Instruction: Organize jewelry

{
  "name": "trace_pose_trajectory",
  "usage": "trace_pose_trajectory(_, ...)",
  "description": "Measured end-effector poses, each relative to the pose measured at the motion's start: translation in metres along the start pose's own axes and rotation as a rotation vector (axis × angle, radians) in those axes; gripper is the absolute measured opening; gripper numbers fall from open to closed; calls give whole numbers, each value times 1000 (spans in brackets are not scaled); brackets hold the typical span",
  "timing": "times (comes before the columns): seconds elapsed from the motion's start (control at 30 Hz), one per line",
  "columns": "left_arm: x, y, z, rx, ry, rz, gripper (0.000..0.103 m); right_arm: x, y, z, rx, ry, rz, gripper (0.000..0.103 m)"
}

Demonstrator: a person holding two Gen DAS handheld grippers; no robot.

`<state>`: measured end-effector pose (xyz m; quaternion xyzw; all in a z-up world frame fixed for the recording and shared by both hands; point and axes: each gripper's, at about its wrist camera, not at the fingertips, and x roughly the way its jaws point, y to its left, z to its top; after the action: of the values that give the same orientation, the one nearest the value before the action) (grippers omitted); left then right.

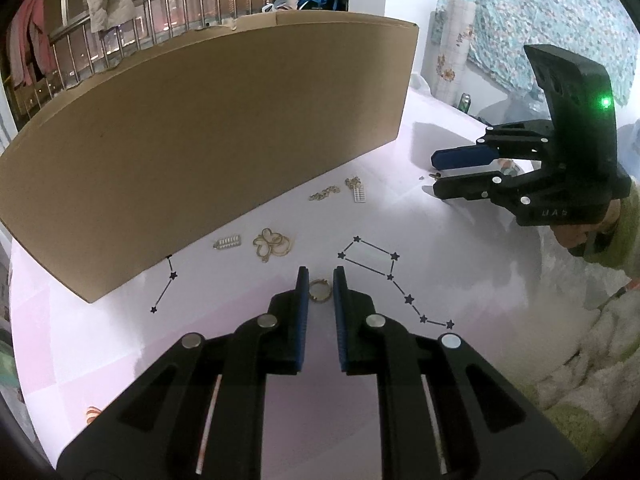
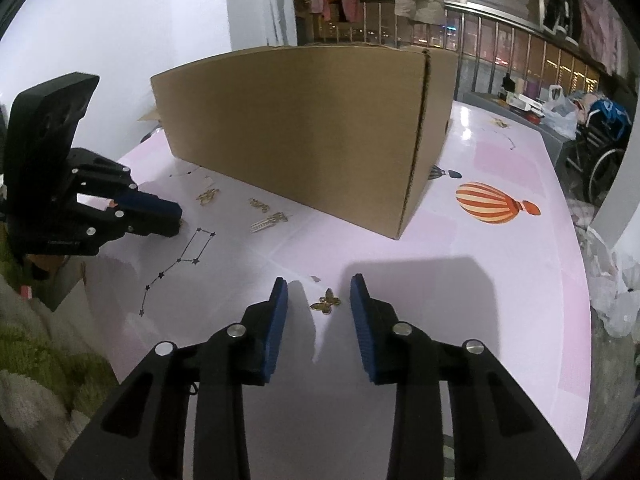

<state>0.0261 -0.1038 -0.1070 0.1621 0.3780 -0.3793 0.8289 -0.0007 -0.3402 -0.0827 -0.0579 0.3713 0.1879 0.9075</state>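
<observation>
Left wrist: gold ring (image 1: pixel 320 291) (round, small) between nearly clenched left tongs (image 1: pixel 321 280), pads not touching.

The right claw (image 2: pixel 319 300) points down at the pale pink bench (image 2: pixel 500 280), its blue-padded fingers (image 2: pixel 279 320) standing apart with a gold butterfly charm (image 2: pixel 326 301) lying flat between them; neither pad touches it. Beyond the charm stands a large cardboard box (image 2: pixel 304 132). Along the box's near wall lie small gold pieces: a bar-shaped clip (image 2: pixel 267 222), a short chain (image 2: pixel 259 204) and a looped cluster (image 2: pixel 208 196). Left of the box, the left claw (image 2: pixel 178 220) rests low on the bench, its tips close together beside a printed constellation (image 2: pixel 180 256). Right of the box is a printed orange striped balloon (image 2: pixel 490 202).
</observation>
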Motion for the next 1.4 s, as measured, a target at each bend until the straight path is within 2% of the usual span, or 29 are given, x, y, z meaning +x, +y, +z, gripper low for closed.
trace_pose_trajectory(0.1, 0, -1, 0, 7, 3, 4, 11, 1, 0, 1, -6, 4, 6, 27)
trace_pose_trajectory(0.27, 0, -1, 1, 11, 5, 5, 10, 3, -1, 3, 8, 12, 24, 13)
trace_pose_trajectory(0.37, -1, 0, 1, 13, 5, 7, 10, 5, -3, 5, 18, 14, 31, 9)
trace_pose_trajectory(1.0, -3, -5, -1, 15, -6, 9, 9, -6, 3, 8, 46, -17, 20, 8)
trace_pose_trajectory(1.03, -3, -5, -1, 14, -6, 8, 8, -8, 5, 8, 44, -21, 21, 8)
trace_pose_trajectory(1.1, -4, -5, 0, 13, -11, 5, 0, -10, 7, 9, 35, -26, 18, 8)
trace_pose_trajectory(1.4, -7, -6, 1, 1, -21, 10, 0, -19, 8, 10, 27, -46, 6, 8)
